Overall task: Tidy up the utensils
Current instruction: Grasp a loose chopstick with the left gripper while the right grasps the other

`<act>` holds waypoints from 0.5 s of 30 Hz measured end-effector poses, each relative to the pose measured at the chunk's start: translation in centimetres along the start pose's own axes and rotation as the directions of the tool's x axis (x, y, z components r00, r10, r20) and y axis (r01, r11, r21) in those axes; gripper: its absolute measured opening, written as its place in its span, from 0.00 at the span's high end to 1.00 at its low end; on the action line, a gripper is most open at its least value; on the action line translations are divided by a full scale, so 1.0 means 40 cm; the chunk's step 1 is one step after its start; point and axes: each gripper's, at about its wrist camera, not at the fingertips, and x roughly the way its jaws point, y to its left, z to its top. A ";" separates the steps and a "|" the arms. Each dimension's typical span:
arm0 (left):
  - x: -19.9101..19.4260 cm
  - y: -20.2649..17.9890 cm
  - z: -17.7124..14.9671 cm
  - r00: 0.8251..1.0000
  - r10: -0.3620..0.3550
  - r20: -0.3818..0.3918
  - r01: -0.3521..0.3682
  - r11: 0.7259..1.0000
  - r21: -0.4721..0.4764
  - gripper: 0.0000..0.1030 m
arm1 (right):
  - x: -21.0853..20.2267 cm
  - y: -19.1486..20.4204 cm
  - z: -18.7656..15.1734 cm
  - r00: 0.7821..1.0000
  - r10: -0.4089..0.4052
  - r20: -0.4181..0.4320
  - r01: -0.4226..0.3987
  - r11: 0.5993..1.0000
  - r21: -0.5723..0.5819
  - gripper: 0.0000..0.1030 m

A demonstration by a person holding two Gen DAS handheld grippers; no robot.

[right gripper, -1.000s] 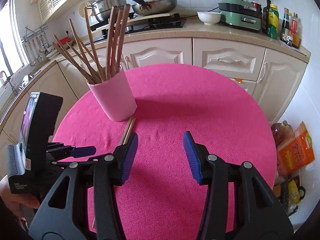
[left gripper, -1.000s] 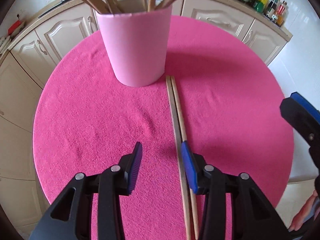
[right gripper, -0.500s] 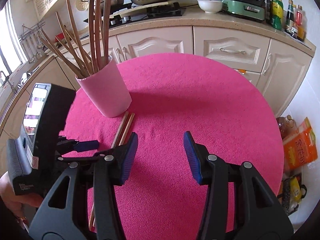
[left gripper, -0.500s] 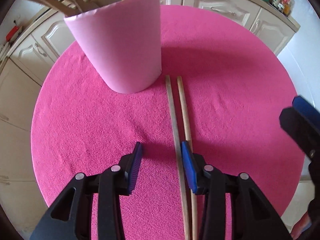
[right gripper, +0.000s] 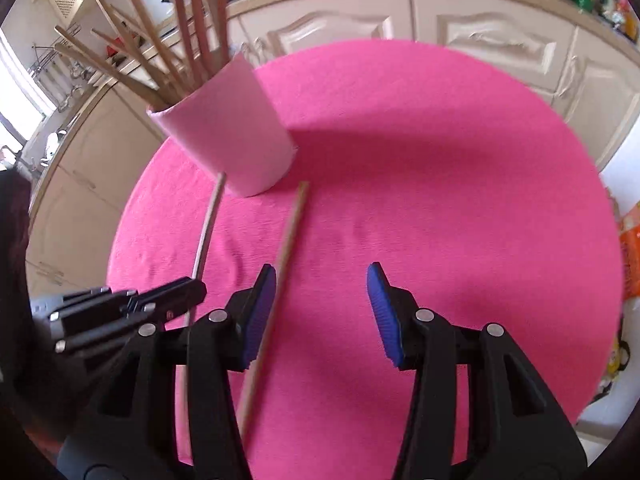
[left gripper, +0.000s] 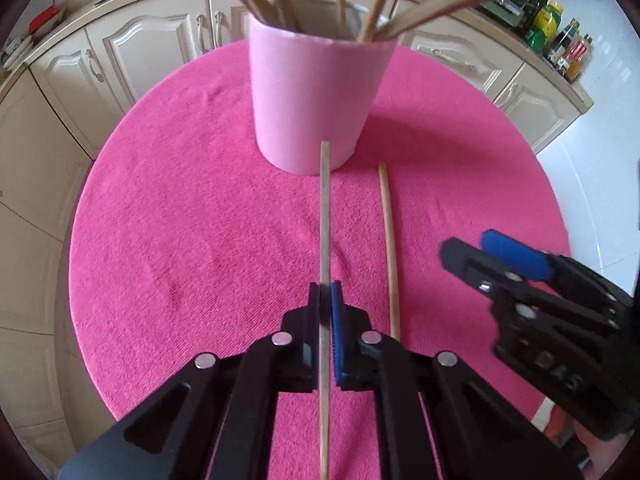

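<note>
A pink cup (left gripper: 316,92) with several wooden chopsticks stands on the pink round table (left gripper: 180,220). My left gripper (left gripper: 326,296) is shut on one loose chopstick (left gripper: 325,208), whose far tip shows in front of the cup's lower wall. A second chopstick (left gripper: 390,240) lies on the cloth just to its right. In the right wrist view my right gripper (right gripper: 322,276) hangs open over the cloth. The lying chopstick (right gripper: 286,248) runs just inside its left finger, with no pad touching it. The left gripper (right gripper: 192,292) and its chopstick (right gripper: 206,232) are to the left.
Cream kitchen cabinets (left gripper: 132,52) and a counter curve round the far side of the table. Bottles (left gripper: 560,36) stand on the counter at the right. The cup (right gripper: 232,136) stands left of the table's middle, and pink cloth (right gripper: 440,180) lies to its right.
My left jaws have closed on one of the two chopsticks, and the pair now lies apart. My right gripper has come lower and nearer the left, beside the other chopstick.
</note>
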 end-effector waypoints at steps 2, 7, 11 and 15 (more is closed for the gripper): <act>-0.023 0.021 -0.008 1.000 -0.008 0.017 0.008 1.000 -0.021 0.95 | 0.019 0.030 0.007 0.999 0.008 -0.035 -0.009 1.000 -0.017 0.56; -0.066 0.083 -0.019 0.999 -0.012 0.048 0.016 0.997 -0.074 0.95 | 0.070 0.073 0.026 0.993 0.006 -0.116 -0.009 1.000 -0.025 0.68; -0.087 0.110 -0.010 0.997 0.006 0.073 0.001 0.995 -0.099 0.95 | 0.102 0.086 0.031 0.986 -0.031 -0.162 0.025 0.999 -0.037 0.72; -0.120 0.123 -0.010 0.994 0.016 0.110 -0.004 0.993 -0.115 0.95 | 0.119 0.082 0.033 0.980 -0.070 -0.185 0.061 0.997 -0.053 0.85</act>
